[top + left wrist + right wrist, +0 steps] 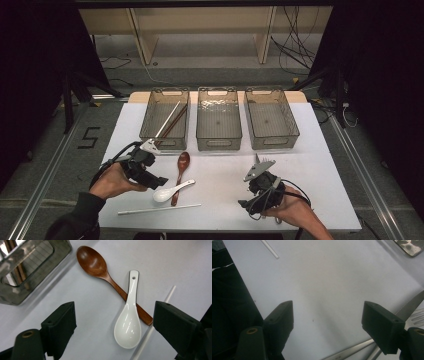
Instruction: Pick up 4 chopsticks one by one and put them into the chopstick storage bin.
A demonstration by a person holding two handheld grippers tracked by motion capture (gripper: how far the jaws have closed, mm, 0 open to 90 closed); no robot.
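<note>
A white ceramic spoon [170, 191] [128, 322] lies across the handle of a brown wooden spoon [181, 172] [100, 267] on the white table [225, 170]. My left gripper [160, 182] [115, 307] hovers just left of them, open, with the white spoon's bowl in line between its jaws and untouched. A thin white stick [160, 209] [150, 332] [270, 249] lies near the front edge. My right gripper [246, 202] [328, 306] rests open at the front right over bare table. Metal utensil handles [352, 350] lie under its right jaw.
Three clear plastic bins stand in a row at the back: the left bin [148, 117] [30, 272] holds a white and a brown chopstick [170, 120]; the middle bin [219, 144] and the right bin [274, 142] look bare. The table's front edge lies close behind both hands.
</note>
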